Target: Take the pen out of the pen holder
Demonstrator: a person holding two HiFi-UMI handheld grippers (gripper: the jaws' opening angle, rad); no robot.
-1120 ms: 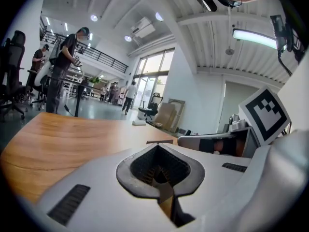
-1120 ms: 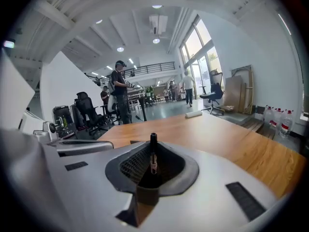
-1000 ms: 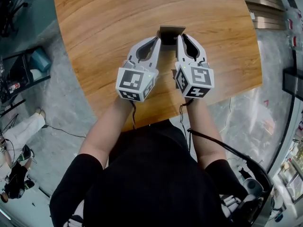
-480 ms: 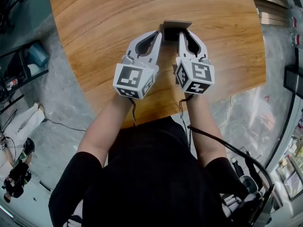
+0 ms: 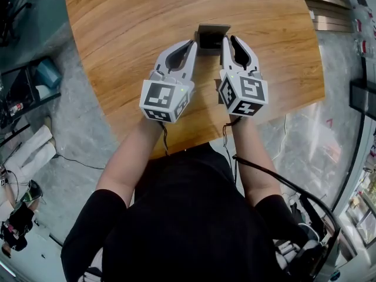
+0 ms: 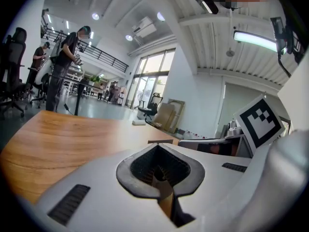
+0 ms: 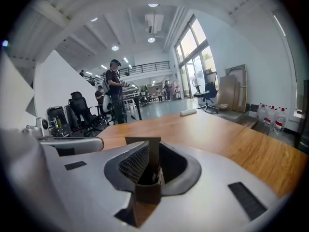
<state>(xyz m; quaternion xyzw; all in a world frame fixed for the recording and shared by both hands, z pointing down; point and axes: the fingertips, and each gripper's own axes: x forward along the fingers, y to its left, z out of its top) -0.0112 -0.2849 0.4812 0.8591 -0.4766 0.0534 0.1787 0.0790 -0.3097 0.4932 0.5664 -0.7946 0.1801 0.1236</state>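
Barely shifted: both tongs stay at holder (image 5: 212, 33) on worktop (image 5: 117, 28). Right tongs (image 5: 229, 41) clamp holder wall; left tongs (image 5: 193, 44) narrow, touching its corner. Pen unseen. Steady holder, free one tongs, lift pen straight up.

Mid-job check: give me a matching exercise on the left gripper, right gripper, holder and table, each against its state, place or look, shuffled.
1. left gripper
2. right gripper
3. holder
4. table

A. wood grain
B. jaws shut on the holder's wall
C. stands at both grippers' tips
D. jaws together, gripping nothing

Pairs: 1-D, 2-B, 3-C, 4-A
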